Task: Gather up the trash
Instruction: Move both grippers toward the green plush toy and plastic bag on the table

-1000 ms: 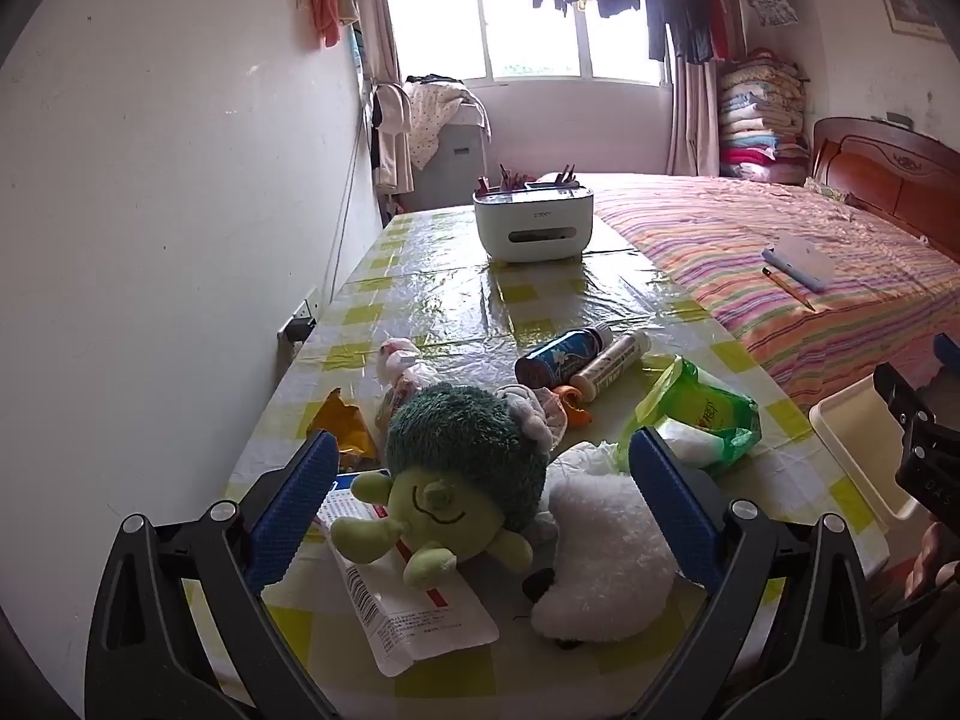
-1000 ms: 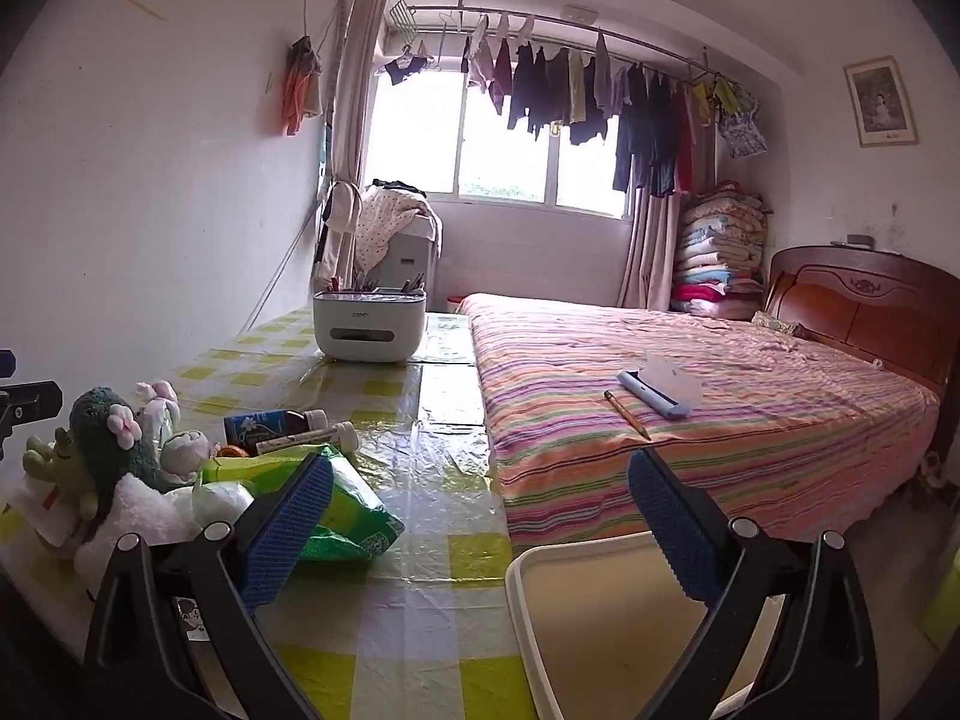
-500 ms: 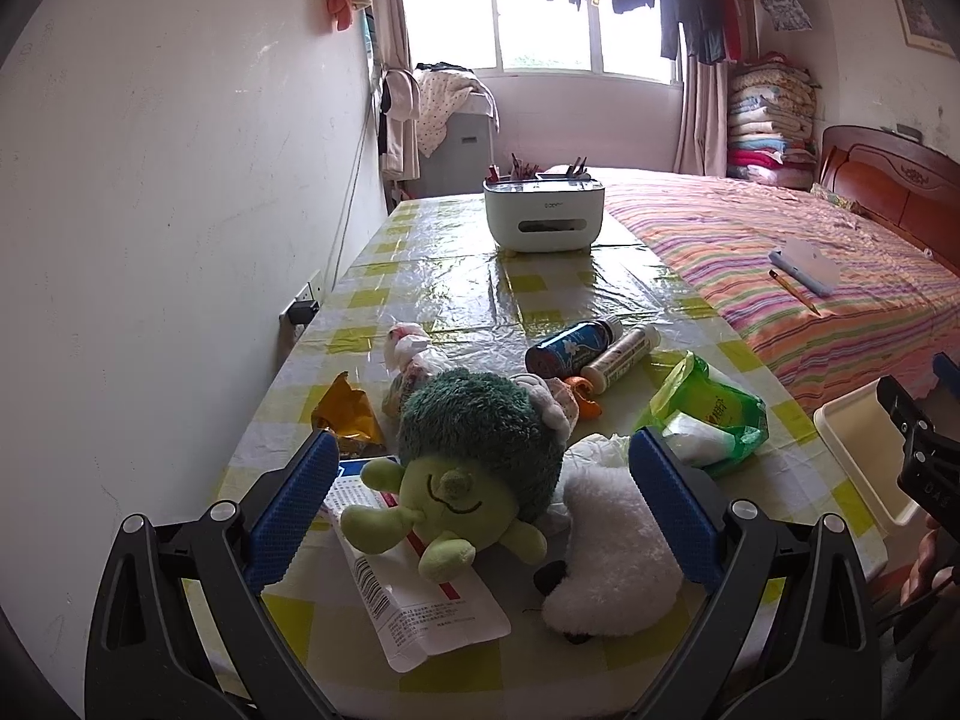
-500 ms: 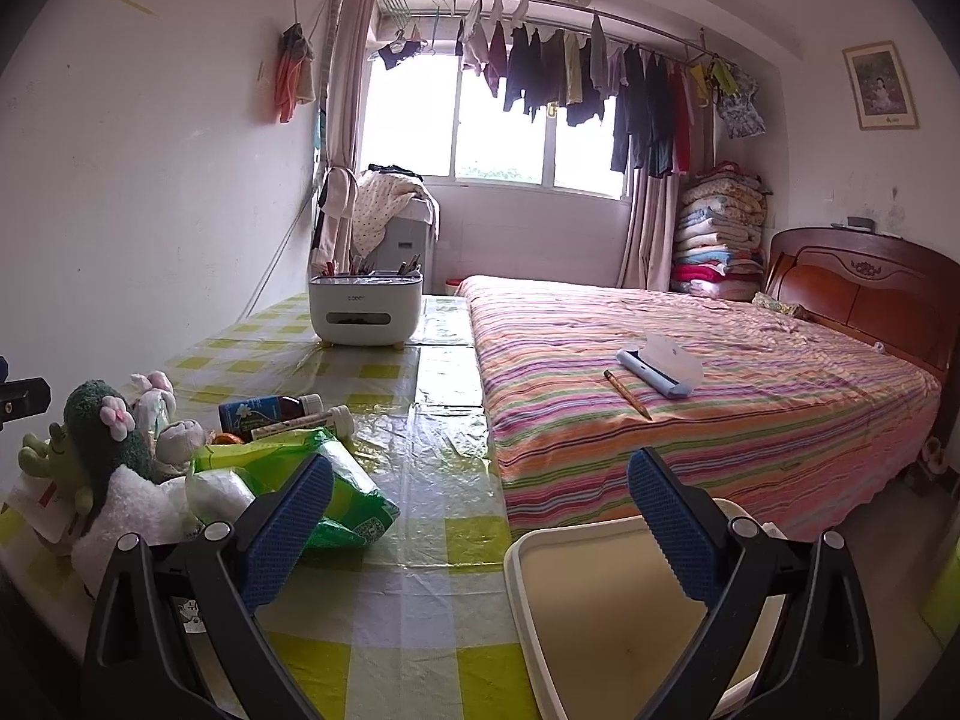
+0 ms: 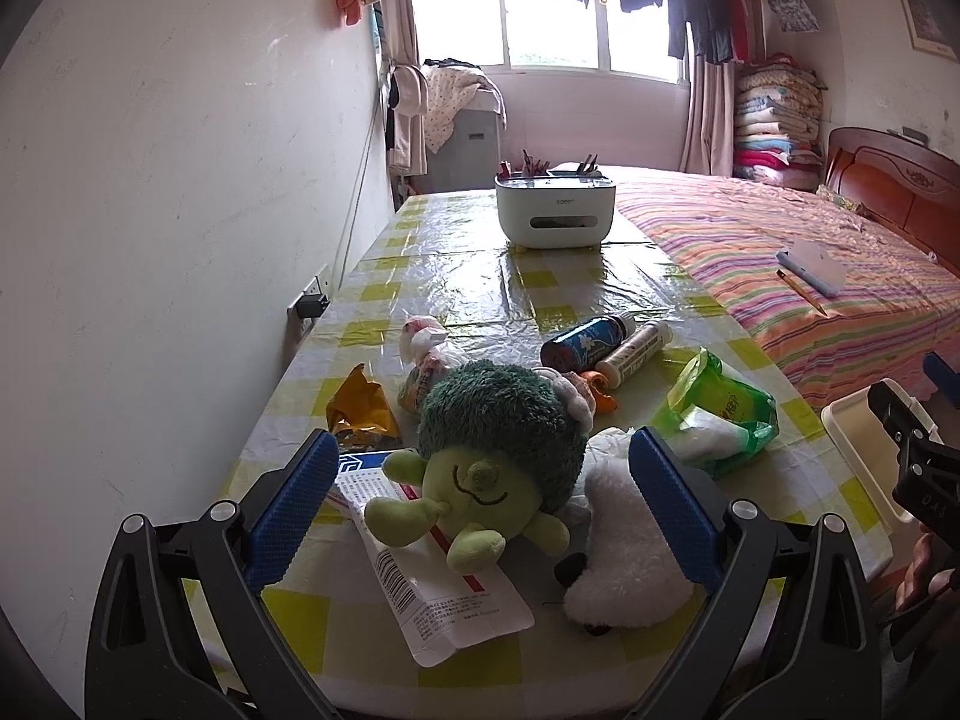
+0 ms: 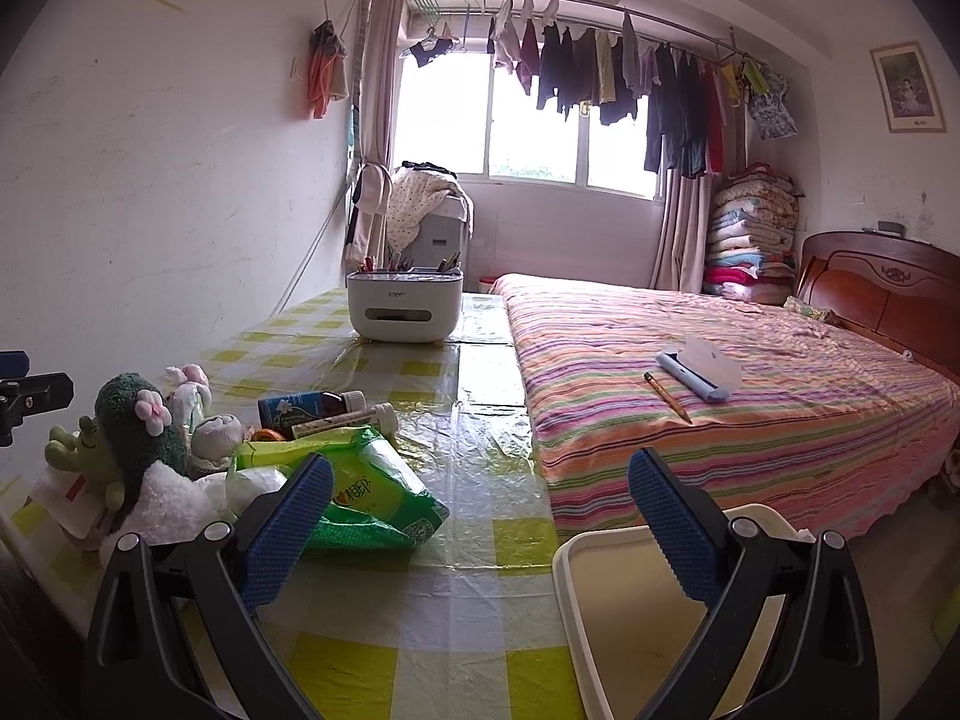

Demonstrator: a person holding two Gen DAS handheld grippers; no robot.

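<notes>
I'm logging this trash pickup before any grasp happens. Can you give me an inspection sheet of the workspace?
Surface: table with a glossy yellow-checked cover.
Job's things: orange wrapper, white printed packet, green wipes pack, cream bin at the table edge.
Clutter: green plush toy, white plush, two bottles, white organizer box.
Grippers: left tool open, empty; right tool open, empty.
Cables: plug in wall socket.
Surroundings: striped bed, hanging laundry.

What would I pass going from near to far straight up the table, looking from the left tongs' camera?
White flat packet → green plush toy → dark blue bottle → white organizer box at the far end.
</notes>
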